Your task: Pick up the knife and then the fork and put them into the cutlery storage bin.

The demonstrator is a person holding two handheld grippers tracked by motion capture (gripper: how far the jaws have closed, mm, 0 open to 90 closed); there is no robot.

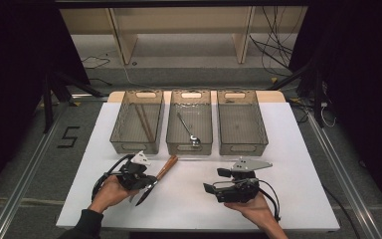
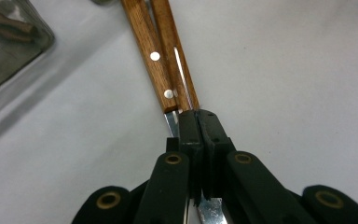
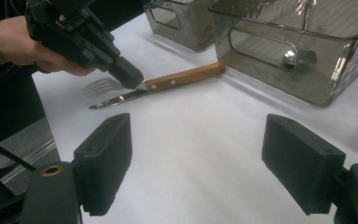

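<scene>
A fork (image 3: 98, 86) and a knife (image 3: 116, 99), both with wooden handles, lie side by side on the white table (image 1: 189, 204) in front of the bins. My left gripper (image 1: 151, 182) is shut on the fork's metal neck, just below its handle (image 2: 177, 60). The knife handle (image 2: 144, 51) with two rivets lies right beside it. The right gripper view shows the left gripper (image 3: 127, 75) from the side, a hand behind it. My right gripper (image 1: 215, 180) is held low at the table's right front, jaws open and pointing left, with nothing between them (image 3: 198, 128).
Three clear bins stand in a row at the back. The left bin (image 1: 129, 148) holds chopsticks (image 1: 144, 122). In the middle bin (image 1: 189, 148) lies a spoon (image 1: 188, 130). The right bin (image 1: 242, 148) looks bare. The cutlery handles end close to the middle bin's front wall (image 3: 279, 70).
</scene>
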